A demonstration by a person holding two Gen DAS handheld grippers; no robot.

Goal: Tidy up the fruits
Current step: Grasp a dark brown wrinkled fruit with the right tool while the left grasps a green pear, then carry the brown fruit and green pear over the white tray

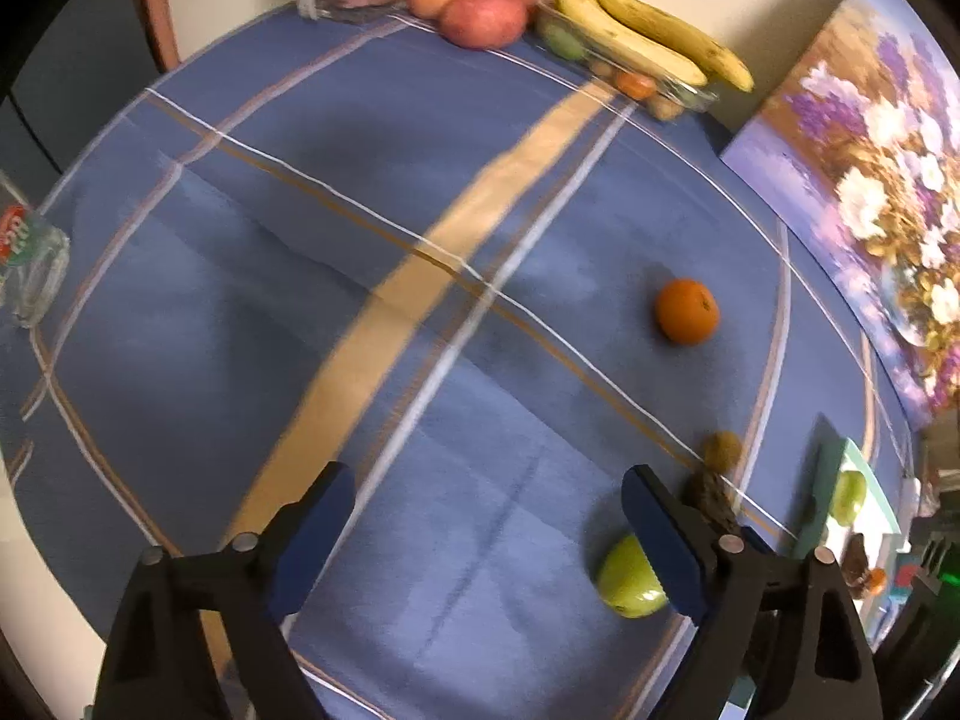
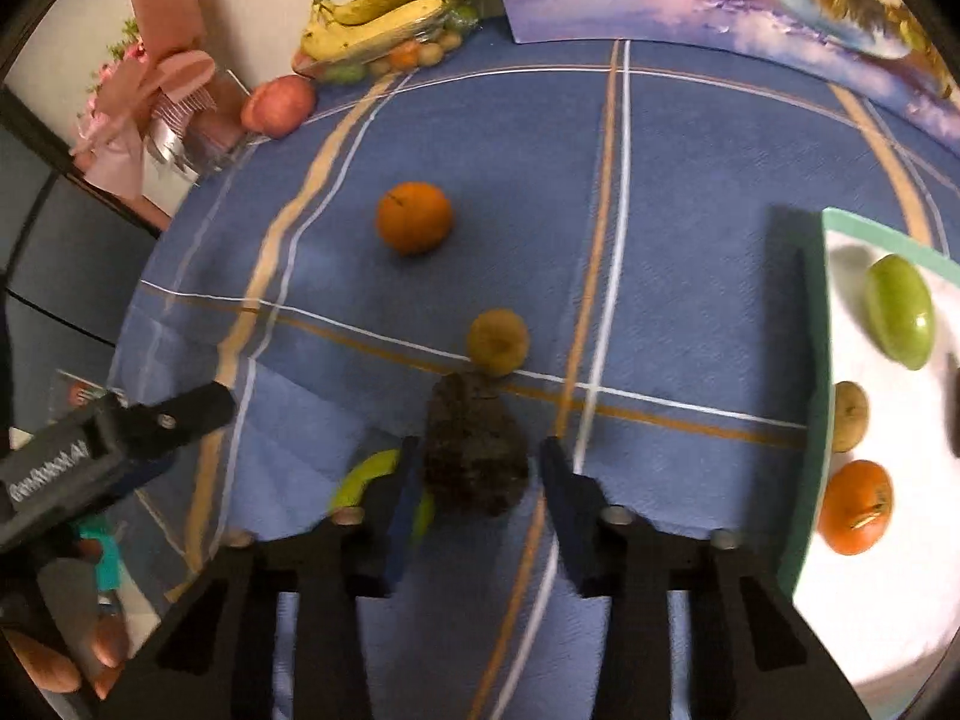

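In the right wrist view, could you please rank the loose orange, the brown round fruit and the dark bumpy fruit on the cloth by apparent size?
1. dark bumpy fruit, though nearest the camera
2. orange
3. brown round fruit

You are holding your left gripper [image 1: 489,531] wide open over the blue worktop [image 1: 252,276]. A green apple [image 1: 630,582] is sitting right by one finger. An orange [image 1: 687,310] is lying farther off, and bananas [image 1: 648,30] are resting at the back.
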